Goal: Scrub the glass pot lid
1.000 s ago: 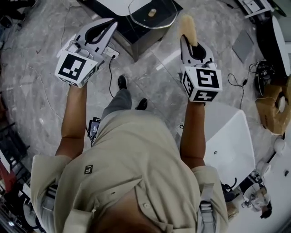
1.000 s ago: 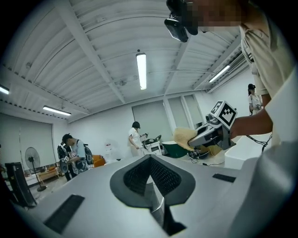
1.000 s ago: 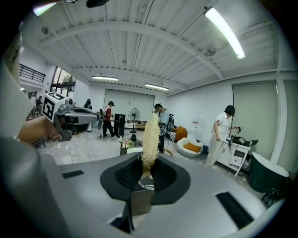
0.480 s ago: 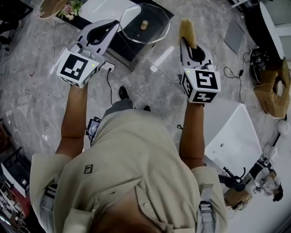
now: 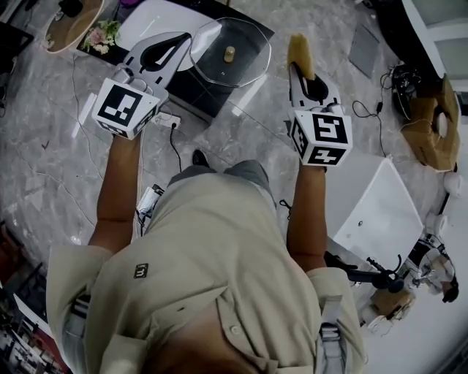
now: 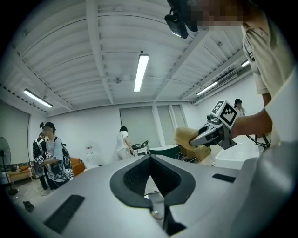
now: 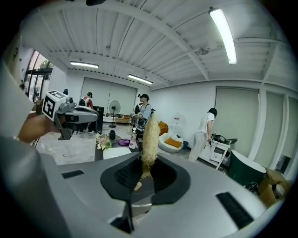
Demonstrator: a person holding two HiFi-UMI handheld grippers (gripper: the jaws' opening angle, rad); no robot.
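The glass pot lid (image 5: 245, 40), round with a small knob, lies on a black low table (image 5: 191, 82) on the floor ahead of me. My left gripper (image 5: 183, 38) hovers high above the lid's left edge; its jaws are shut with nothing between them (image 6: 150, 160). My right gripper (image 5: 300, 64) is held to the right of the lid, shut on a yellowish scrubbing sponge (image 5: 300, 48) that sticks out past the jaws (image 7: 150, 132). Each gripper view shows the other gripper: the right one (image 6: 210, 135) with the sponge, and the left one (image 7: 91, 112).
A white tray (image 5: 150, 16) and flowers (image 5: 102, 33) sit on the low table, a power strip (image 5: 167, 119) on the marble floor. A white table (image 5: 373, 215) and a cardboard box (image 5: 428, 120) stand to my right. Several people stand in the room (image 7: 208, 132).
The low table and lid have slid lower and closer in the head view as the person stepped forward. Both grippers keep their pose and grip.
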